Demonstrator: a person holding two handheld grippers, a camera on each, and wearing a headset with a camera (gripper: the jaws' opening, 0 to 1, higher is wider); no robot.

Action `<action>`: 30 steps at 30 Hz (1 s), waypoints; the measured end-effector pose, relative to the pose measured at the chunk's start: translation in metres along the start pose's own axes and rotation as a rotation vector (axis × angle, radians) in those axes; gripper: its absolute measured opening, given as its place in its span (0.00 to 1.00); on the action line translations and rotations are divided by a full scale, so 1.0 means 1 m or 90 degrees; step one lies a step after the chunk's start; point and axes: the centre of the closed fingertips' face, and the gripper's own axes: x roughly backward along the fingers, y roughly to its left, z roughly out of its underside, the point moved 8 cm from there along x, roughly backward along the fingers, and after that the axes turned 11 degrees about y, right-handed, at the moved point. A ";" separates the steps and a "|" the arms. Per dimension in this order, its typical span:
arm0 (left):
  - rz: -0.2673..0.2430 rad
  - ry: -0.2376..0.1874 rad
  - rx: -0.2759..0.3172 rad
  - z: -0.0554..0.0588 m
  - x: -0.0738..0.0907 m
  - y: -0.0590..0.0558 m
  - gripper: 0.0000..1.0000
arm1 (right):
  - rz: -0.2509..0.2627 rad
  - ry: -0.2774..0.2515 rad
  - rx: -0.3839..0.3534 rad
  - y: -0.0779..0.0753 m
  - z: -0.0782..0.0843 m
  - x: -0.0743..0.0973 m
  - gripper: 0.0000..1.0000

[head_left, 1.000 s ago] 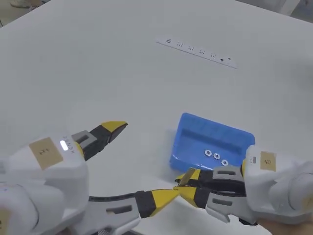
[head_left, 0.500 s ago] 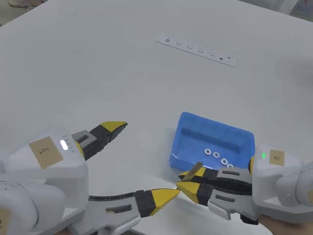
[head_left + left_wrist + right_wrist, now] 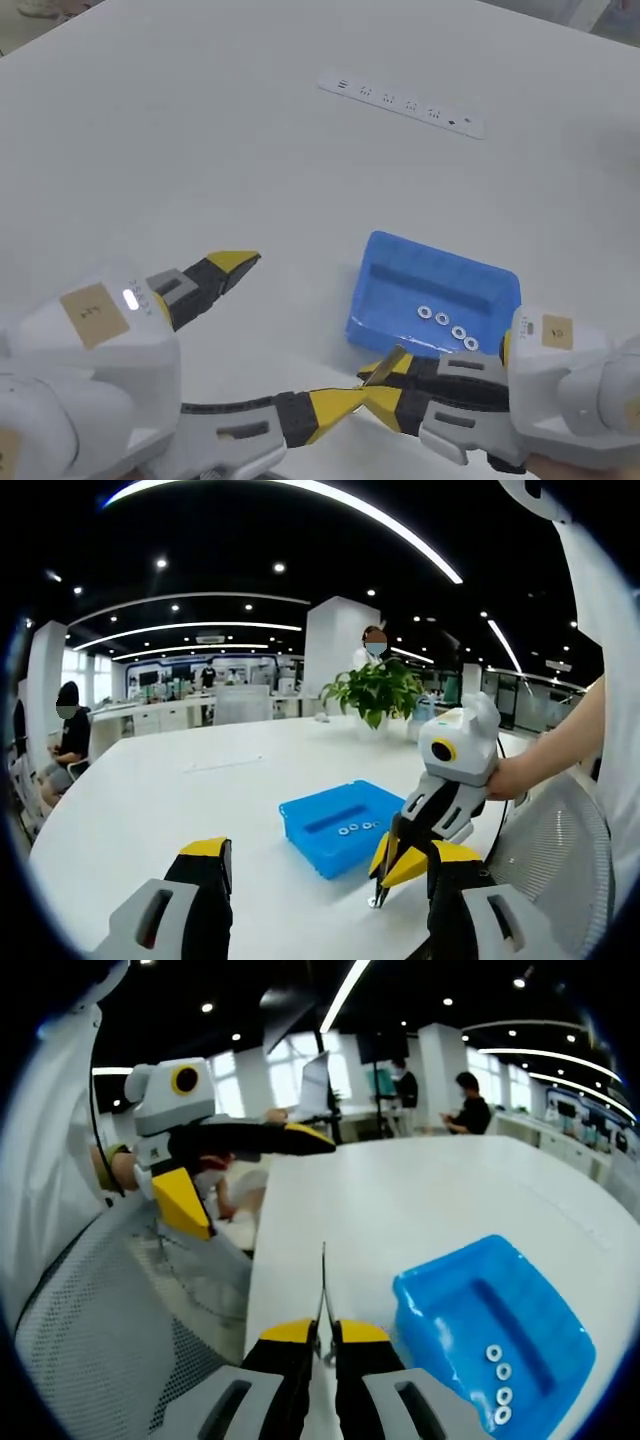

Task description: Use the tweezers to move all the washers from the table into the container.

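Note:
The blue container (image 3: 400, 262) sits on the white table with several washers (image 3: 448, 326) lying in a row on its floor. My right gripper (image 3: 385, 378) is shut on the thin metal tweezers (image 3: 390, 362) just in front of the container's near wall. In the right gripper view the tweezers (image 3: 323, 1280) stick straight out between the shut jaws, left of the container (image 3: 470, 1300) and washers (image 3: 500, 1380). My left gripper (image 3: 297, 328) is open wide with nothing between its jaws, left of the container (image 3: 320, 848).
A white power strip (image 3: 400, 102) lies at the far side of the table (image 3: 200, 150). In the left gripper view a potted plant (image 3: 378, 690) stands at the table's far end, with people at desks behind it.
My right gripper with the tweezers shifted slightly right and back again near the container's front. The left gripper stayed still and open.

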 end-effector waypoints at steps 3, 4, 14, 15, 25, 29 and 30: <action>0.003 0.001 -0.002 0.000 0.000 -0.001 0.81 | 0.002 0.004 0.006 0.002 0.000 0.000 0.04; 0.003 0.001 -0.002 0.000 0.000 0.000 0.81 | 0.005 0.003 0.011 0.004 0.000 -0.001 0.04; 0.004 0.000 -0.004 0.000 0.000 -0.001 0.81 | 0.043 0.037 0.120 0.015 -0.007 -0.010 0.02; 0.004 0.000 -0.004 0.000 0.000 -0.001 0.81 | 0.042 0.037 0.101 0.013 -0.008 -0.010 0.02; 0.005 -0.003 -0.004 0.001 0.001 0.000 0.81 | 0.038 -0.033 -0.112 0.000 -0.004 0.000 0.02; 0.003 -0.006 -0.002 0.000 0.001 0.000 0.81 | 0.021 -0.093 -0.198 -0.008 -0.009 0.016 0.02; 0.003 -0.006 -0.002 0.000 0.001 0.000 0.81 | 0.017 -0.108 -0.213 -0.011 -0.011 0.021 0.02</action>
